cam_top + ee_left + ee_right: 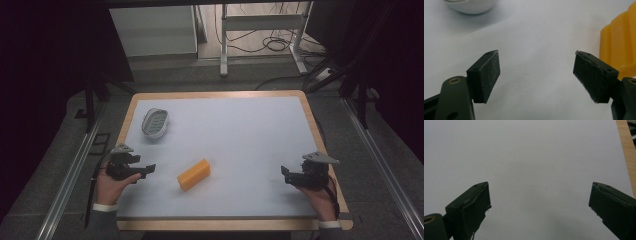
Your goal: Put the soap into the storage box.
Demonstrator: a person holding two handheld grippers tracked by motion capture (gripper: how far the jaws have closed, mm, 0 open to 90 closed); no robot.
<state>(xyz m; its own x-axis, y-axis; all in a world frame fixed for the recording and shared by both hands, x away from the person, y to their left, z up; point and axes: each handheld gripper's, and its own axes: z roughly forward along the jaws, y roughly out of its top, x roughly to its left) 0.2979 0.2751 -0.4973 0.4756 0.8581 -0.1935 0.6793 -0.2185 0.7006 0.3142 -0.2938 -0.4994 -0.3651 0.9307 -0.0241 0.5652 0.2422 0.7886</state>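
Looking down from the high view: the yellow block [194,174] lies on the white bench [240,145], near the front edge and left of centre. Its long axis runs diagonally, near end toward the person's left, far end up and to the right. The left tongs [150,168] sit just left of the block, tips pointing at it, apart from it with bare bench between. The right tongs [284,171] rest well apart on the other side. A small white dish [154,122] stands farther back on the left. Judgement: the left hand [111,186] is clearly nearer, so the pick falls to it.

Left gripper view: left tongs [536,72] released, jaws spread wide, nothing between them. The yellow block [617,45] stands at the right edge, beyond the right-hand jaw, not inside the gap. White dish [471,6] at upper left. Judgement: the tongs must swing toward that side to bracket the block across its short width.

Right gripper view: right tongs [539,202] released, jaws wide apart, bare bench [536,155] ahead, wooden rim at right.
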